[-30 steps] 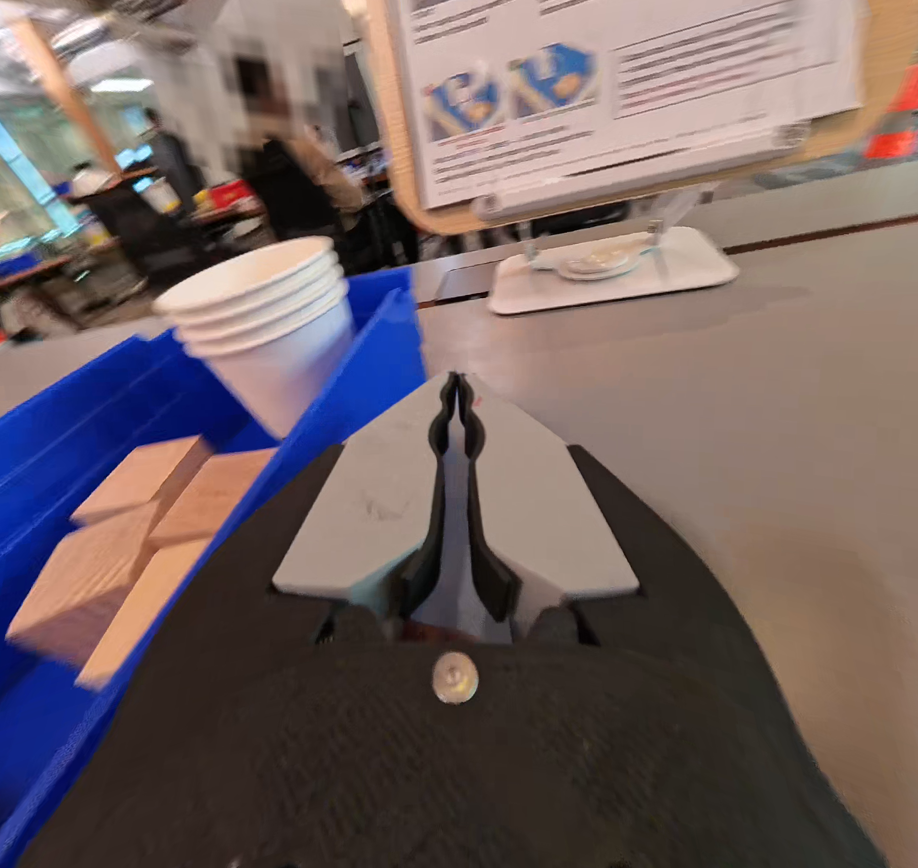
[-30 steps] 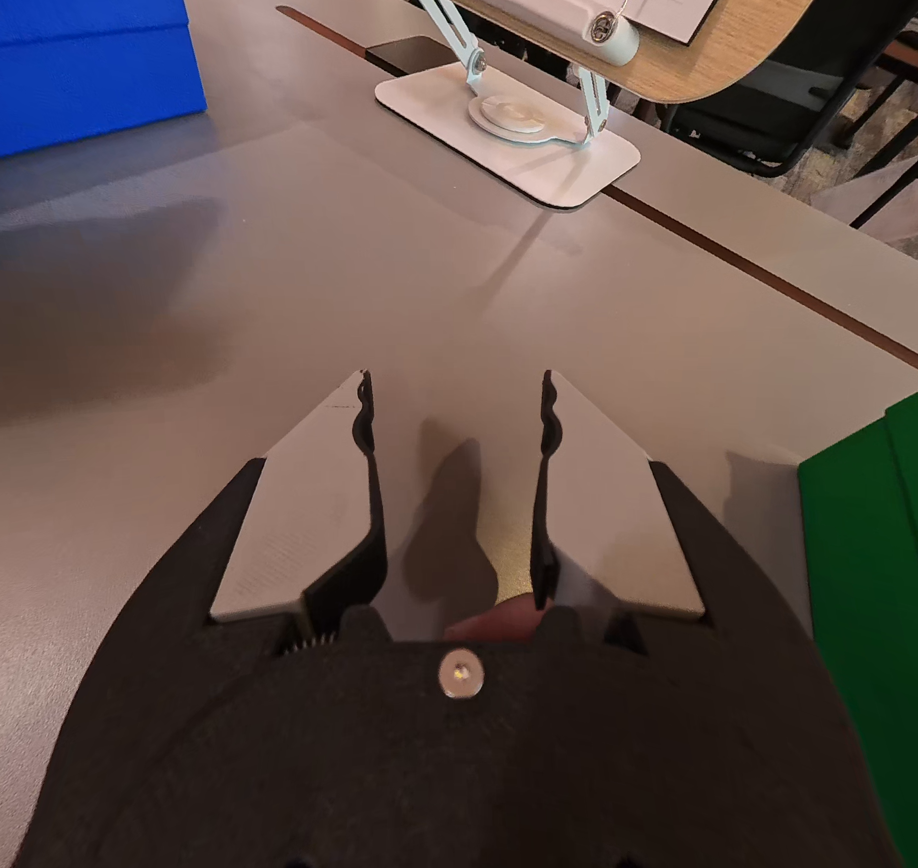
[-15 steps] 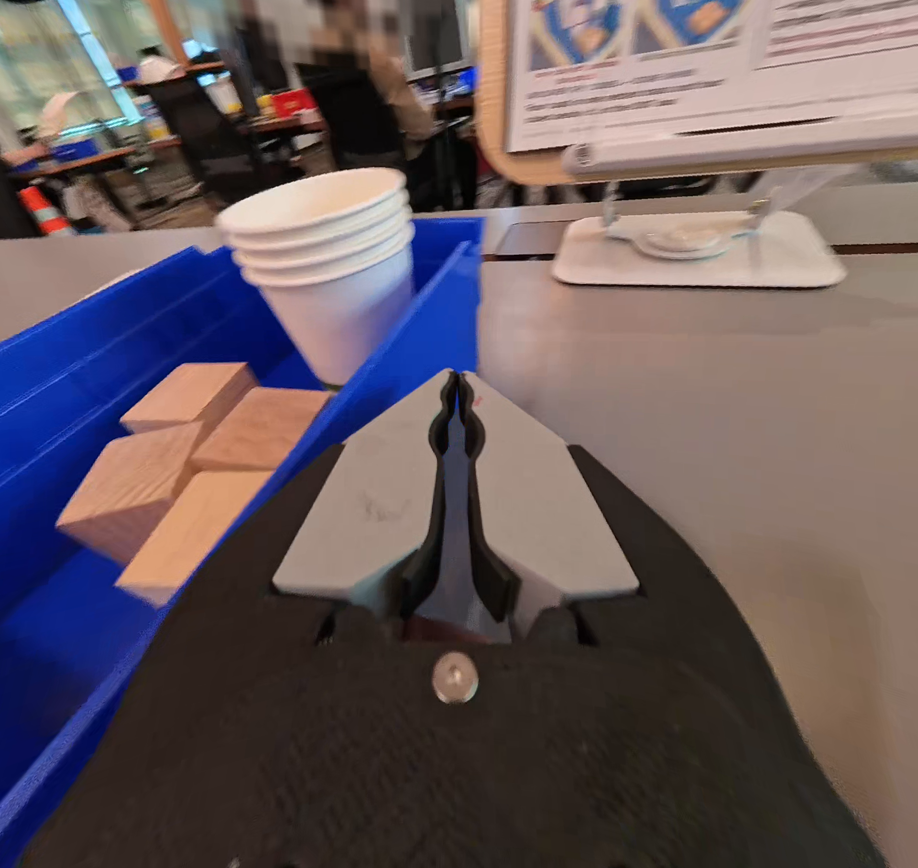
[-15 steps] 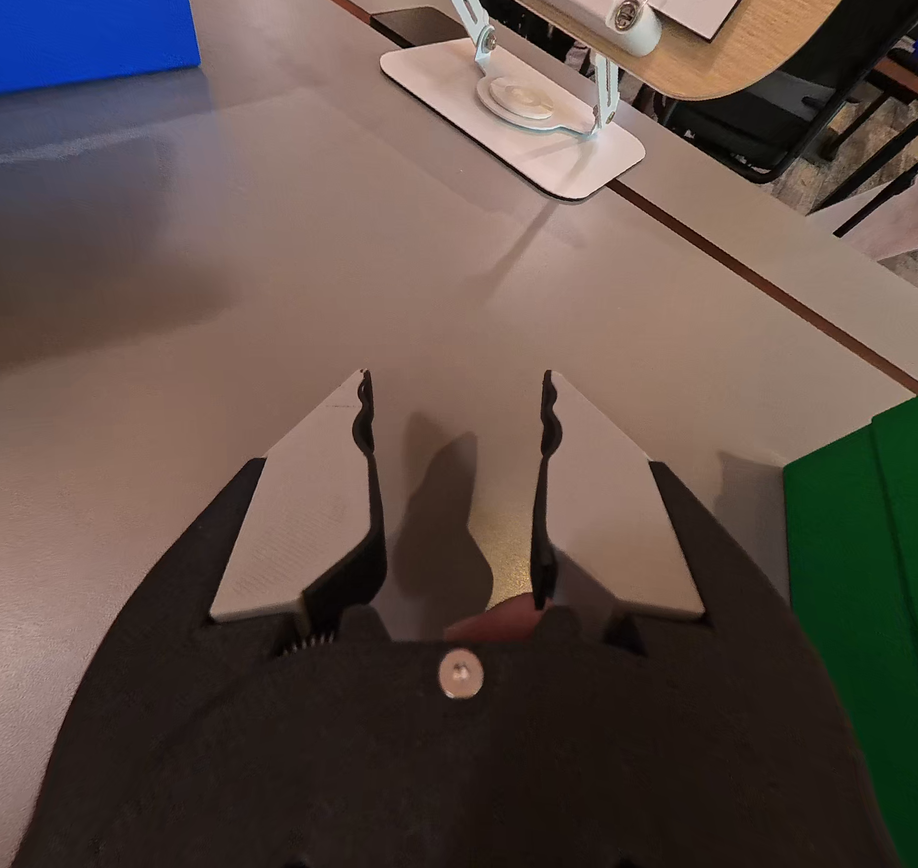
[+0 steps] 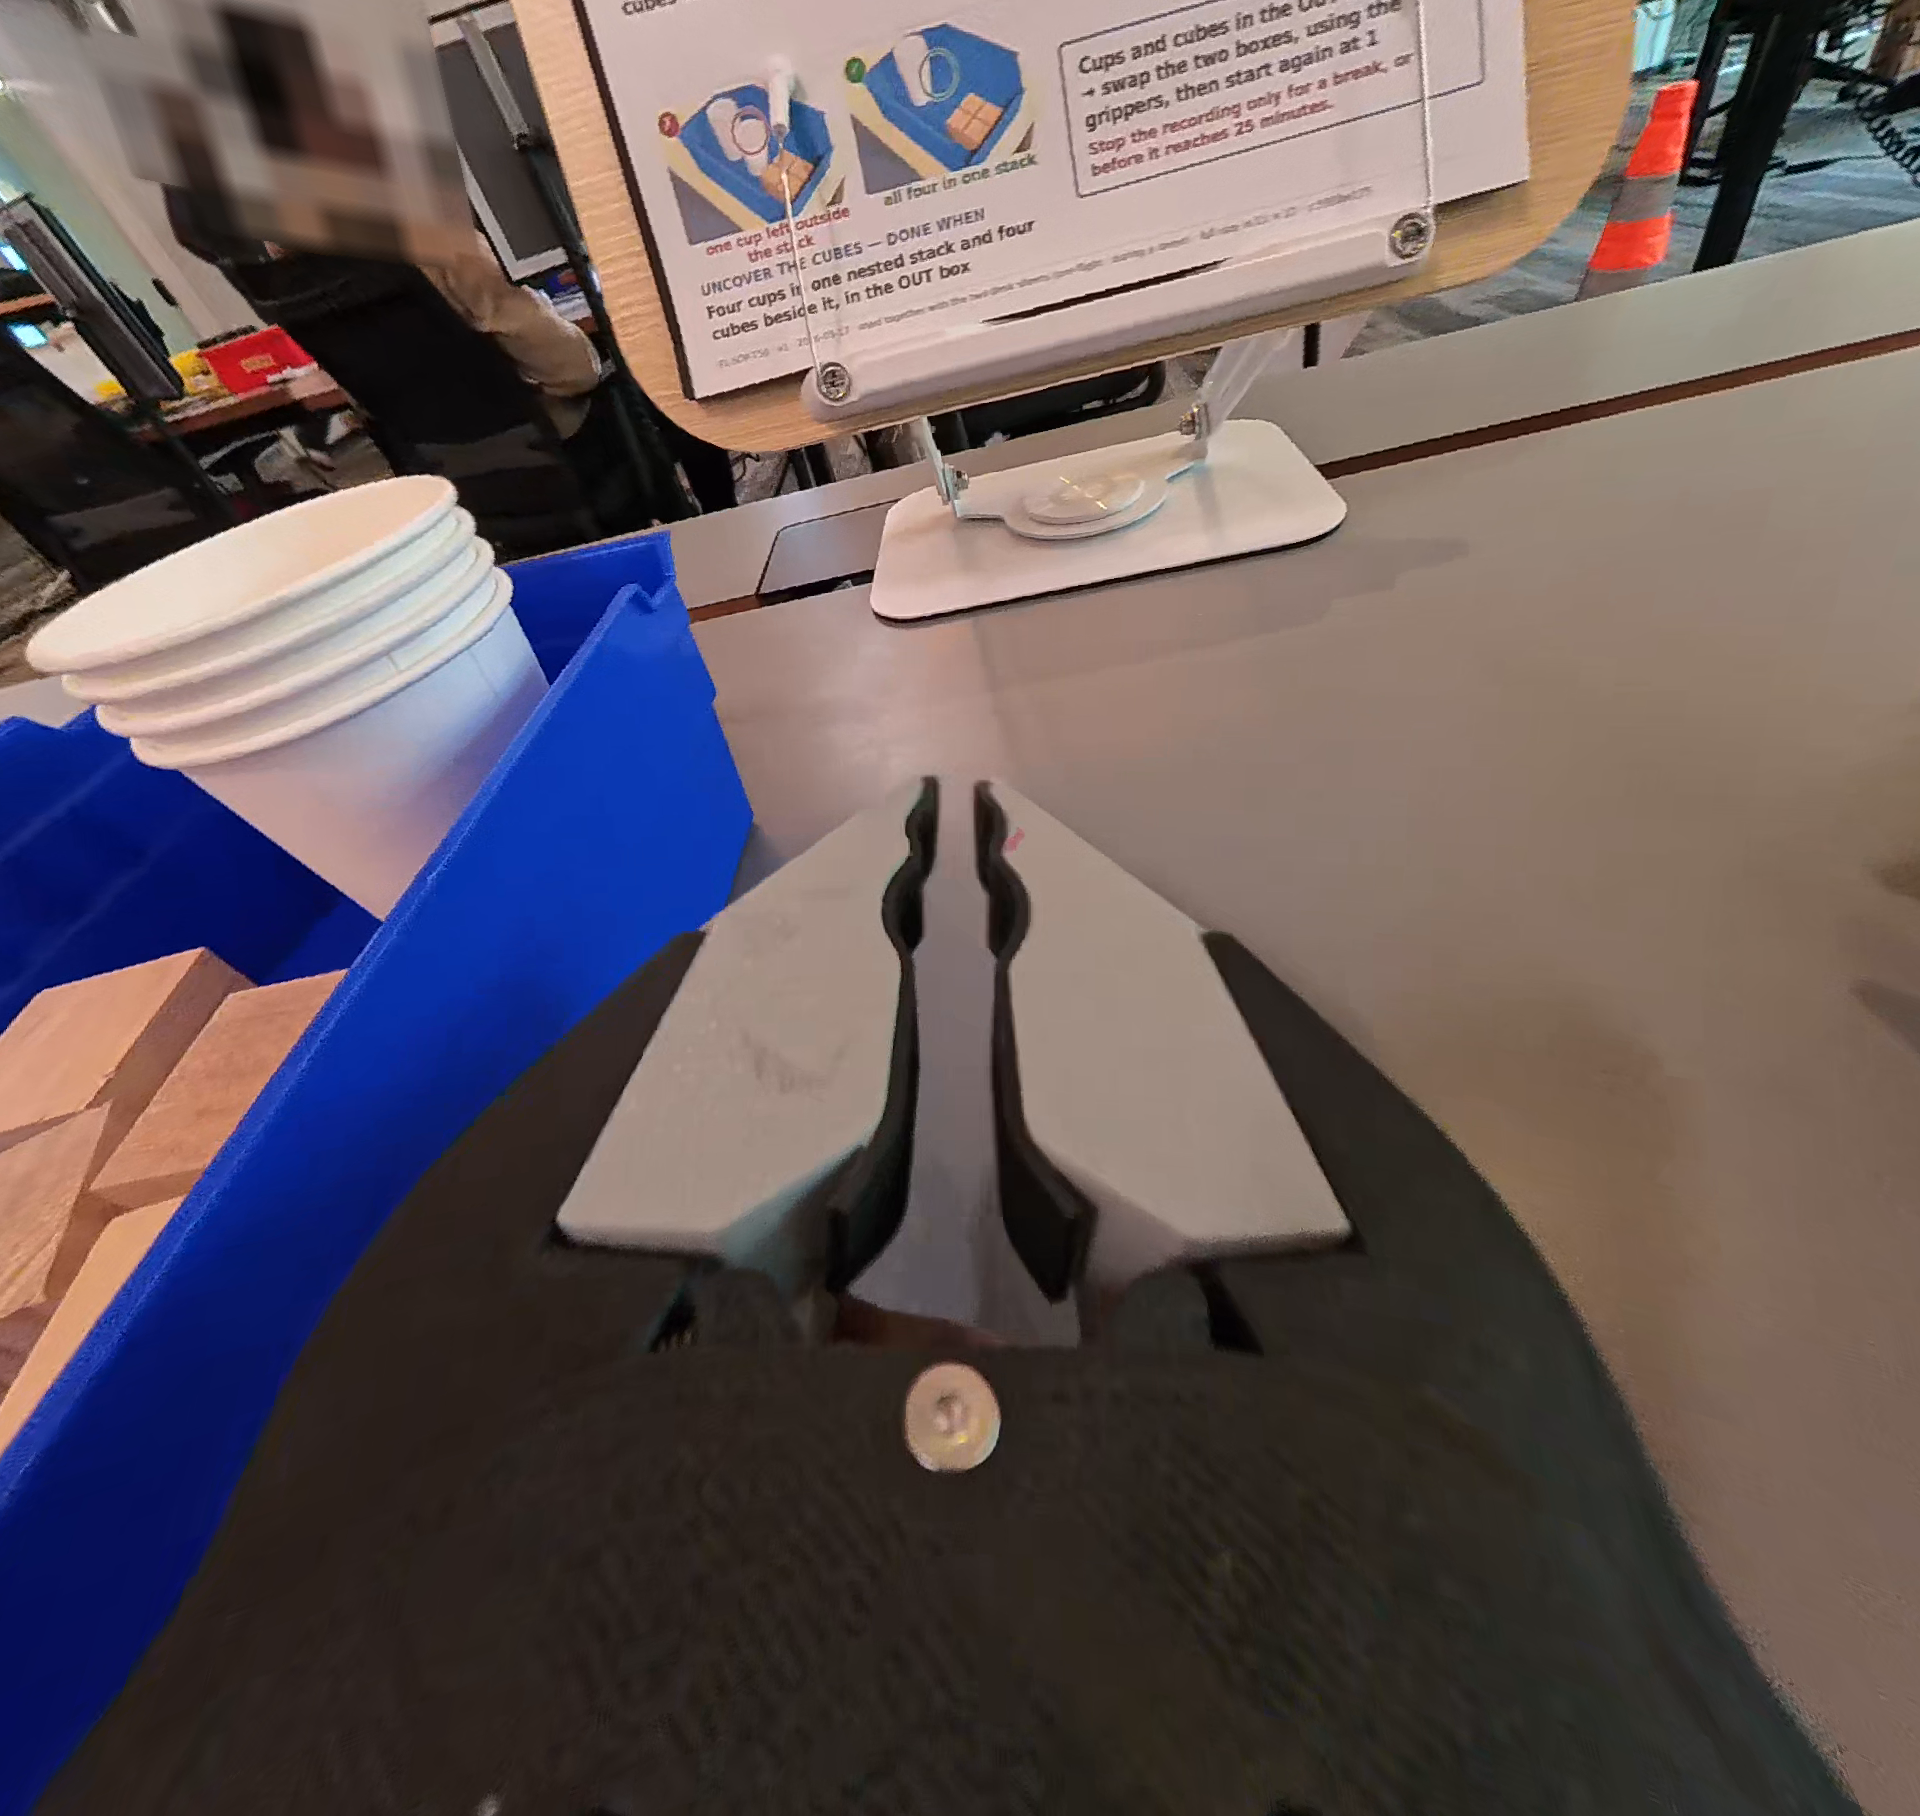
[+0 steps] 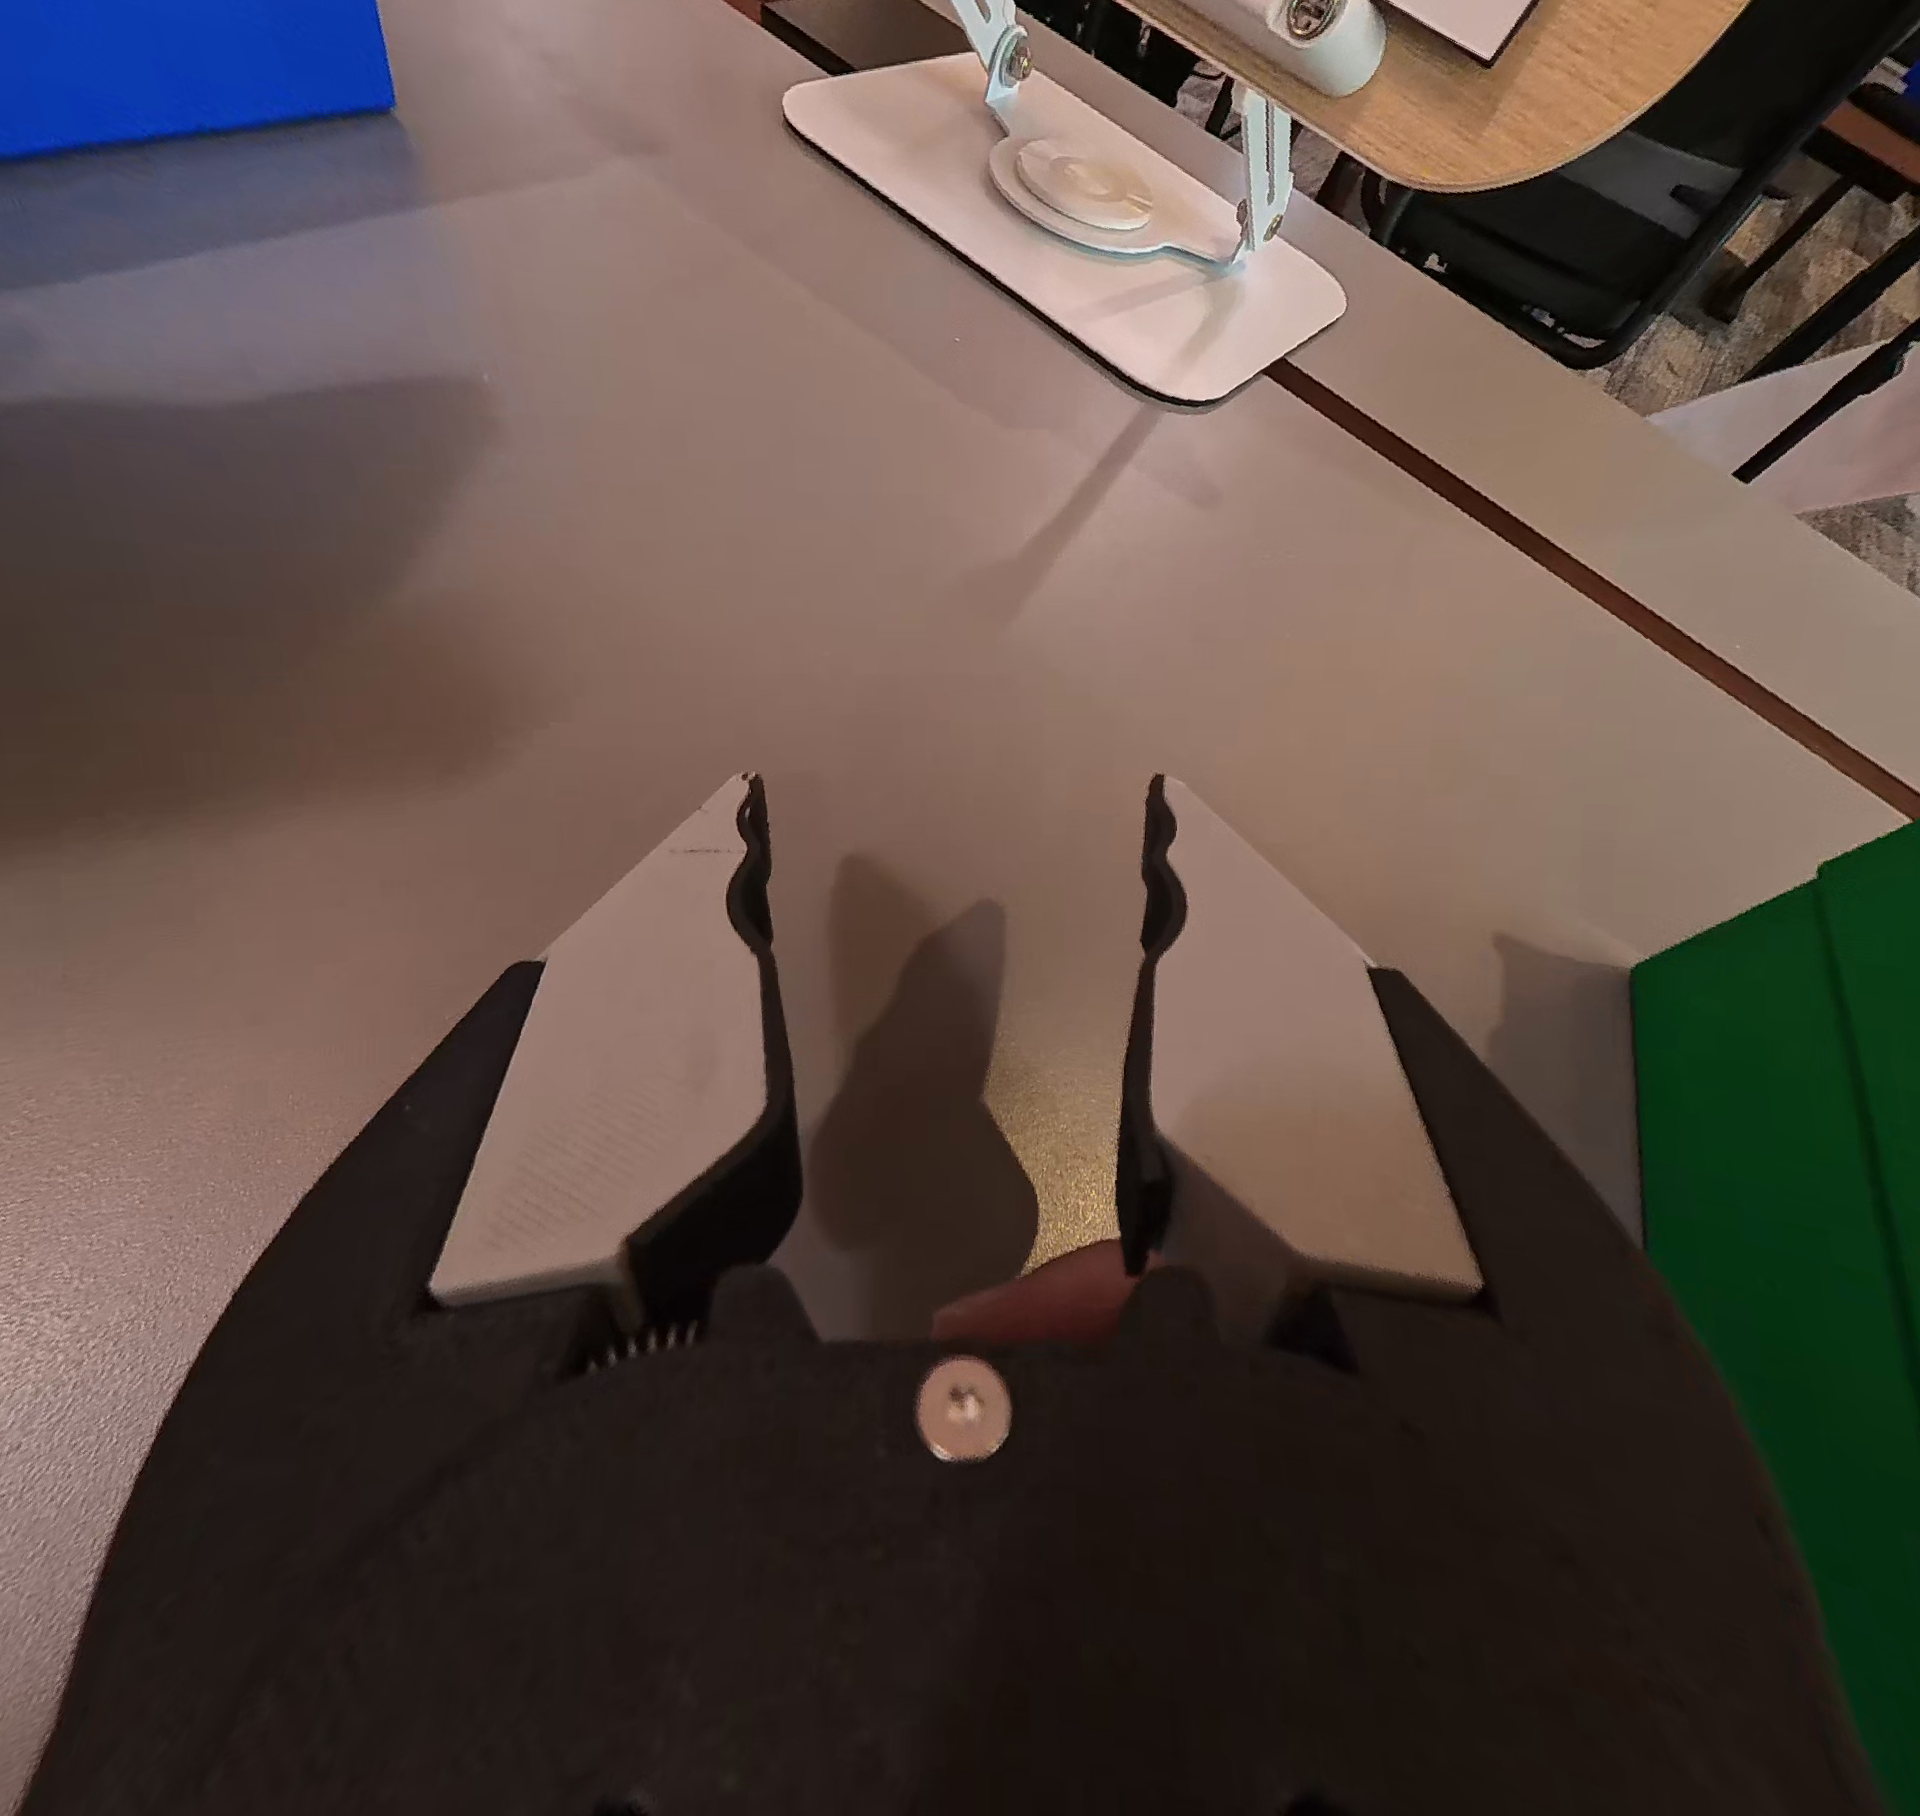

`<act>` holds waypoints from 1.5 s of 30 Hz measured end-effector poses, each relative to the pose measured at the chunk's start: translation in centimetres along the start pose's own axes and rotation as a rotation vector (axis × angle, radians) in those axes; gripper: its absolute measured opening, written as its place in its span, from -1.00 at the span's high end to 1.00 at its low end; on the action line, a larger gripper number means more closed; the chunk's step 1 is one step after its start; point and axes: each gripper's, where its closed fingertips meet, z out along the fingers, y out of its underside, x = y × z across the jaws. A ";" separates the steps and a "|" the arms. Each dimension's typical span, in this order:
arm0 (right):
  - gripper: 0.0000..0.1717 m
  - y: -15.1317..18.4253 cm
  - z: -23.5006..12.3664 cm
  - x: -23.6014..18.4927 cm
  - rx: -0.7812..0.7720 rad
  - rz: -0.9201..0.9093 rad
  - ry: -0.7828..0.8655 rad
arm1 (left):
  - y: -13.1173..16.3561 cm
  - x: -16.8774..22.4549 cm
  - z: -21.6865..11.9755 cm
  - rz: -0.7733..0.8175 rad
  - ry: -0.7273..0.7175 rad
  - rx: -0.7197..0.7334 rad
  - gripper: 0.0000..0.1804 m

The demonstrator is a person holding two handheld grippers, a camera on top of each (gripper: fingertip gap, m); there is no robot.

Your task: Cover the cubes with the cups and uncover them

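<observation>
Surface: grey table (image 5: 1455,831), matte, a brown seam running across its far part; office desks and chairs behind, out of focus.
Landmark: blue bin (image 5: 540,893), standing on the table at the left of the left wrist view.
Left gripper (image 5: 951,795): just right of the blue bin's near corner, above bare table; fingers apart by a narrow slit only, nothing between them.
Right gripper (image 6: 956,790): well to the right of the blue bin, which shows at this view's far left; fingers wide apart, grasp bare, only table and shadow between them.
Cubes (image 5: 125,1070): pale wood, clustered inside the blue bin at its near end, sides touching.
Cups (image 5: 301,665): white paper, nested in one upright stack, mouths up, inside the blue bin beyond the cubes.
Green bin (image 6: 1787,1195): at the right gripper's right, opposite side from the blue bin.
Stand (image 5: 1101,519): white base plate beyond the blue bin, carrying a wooden board (image 5: 1558,166) with a printed sheet.
</observation>
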 end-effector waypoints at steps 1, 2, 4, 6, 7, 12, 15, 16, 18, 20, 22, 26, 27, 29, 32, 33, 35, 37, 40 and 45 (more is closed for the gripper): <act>0.18 0.1 0.0 0.0 -0.005 -0.004 0.002 | 0.0 0.2 0.0 0.010 0.009 0.000 0.88; 0.17 0.1 0.1 -0.1 -0.009 -0.009 0.003 | 0.0 0.3 0.0 0.017 0.010 -0.003 0.88; 0.17 0.2 0.1 -0.1 -0.015 -0.020 0.006 | 0.1 0.4 0.1 0.024 0.014 -0.011 0.84; 0.16 0.2 0.2 -0.2 -0.019 -0.029 0.009 | 0.2 0.5 0.2 0.023 0.021 -0.016 0.79; 0.15 0.2 0.2 -0.2 -0.022 -0.032 0.009 | 0.2 0.5 0.2 0.021 0.023 -0.016 0.79; 0.13 0.4 0.4 -0.3 -0.035 -0.032 0.005 | 0.1 0.7 0.1 0.024 0.032 -0.009 0.74; 0.13 0.4 0.4 -0.2 -0.035 -0.028 0.003 | 0.1 0.9 0.0 0.021 0.041 -0.009 0.72; 0.12 0.4 0.4 -0.2 -0.035 -0.022 0.001 | 0.1 0.9 -0.1 0.021 0.042 -0.005 0.71; 0.12 0.4 0.4 -0.1 -0.038 -0.005 -0.005 | -0.1 1.2 -0.3 0.025 0.057 0.005 0.67; 0.12 0.6 0.5 0.0 -0.047 0.007 -0.010 | -0.2 1.6 -0.5 0.032 0.079 0.016 0.57; 0.13 0.5 0.5 0.1 -0.043 0.007 -0.004 | -0.2 1.7 -0.6 0.034 0.080 0.019 0.54; 0.14 0.4 0.4 -0.1 -0.038 -0.020 0.007 | -0.2 1.9 -0.8 0.019 0.092 0.015 0.51; 0.14 0.4 0.4 -0.1 -0.041 -0.028 0.009 | -0.2 2.0 -0.9 0.018 0.095 0.015 0.51; 0.14 0.5 0.5 -0.3 -0.046 -0.045 0.014 | -0.2 2.3 -1.2 0.022 0.105 0.017 0.51; 0.14 0.4 0.5 -0.3 -0.043 -0.056 0.018 | 0.1 2.8 -1.7 0.041 0.110 0.004 0.52; 0.14 0.4 0.5 -0.3 -0.042 -0.056 0.019 | 0.2 3.0 -1.9 0.047 0.112 -0.003 0.52; 0.14 0.4 0.4 -0.3 -0.040 -0.054 0.020 | 0.4 3.7 -2.5 0.044 0.132 -0.017 0.52; 0.14 0.4 0.4 -0.3 -0.037 -0.050 0.018 | 0.7 5.1 -3.3 0.031 0.193 -0.044 0.49; 0.14 0.4 0.5 -0.3 -0.042 -0.052 0.017 | 1.6 6.5 -4.4 0.042 0.262 -0.101 0.35; 0.13 0.5 0.5 -0.4 -0.048 -0.068 0.019 | 1.2 5.9 -6.5 0.072 0.331 -0.137 0.33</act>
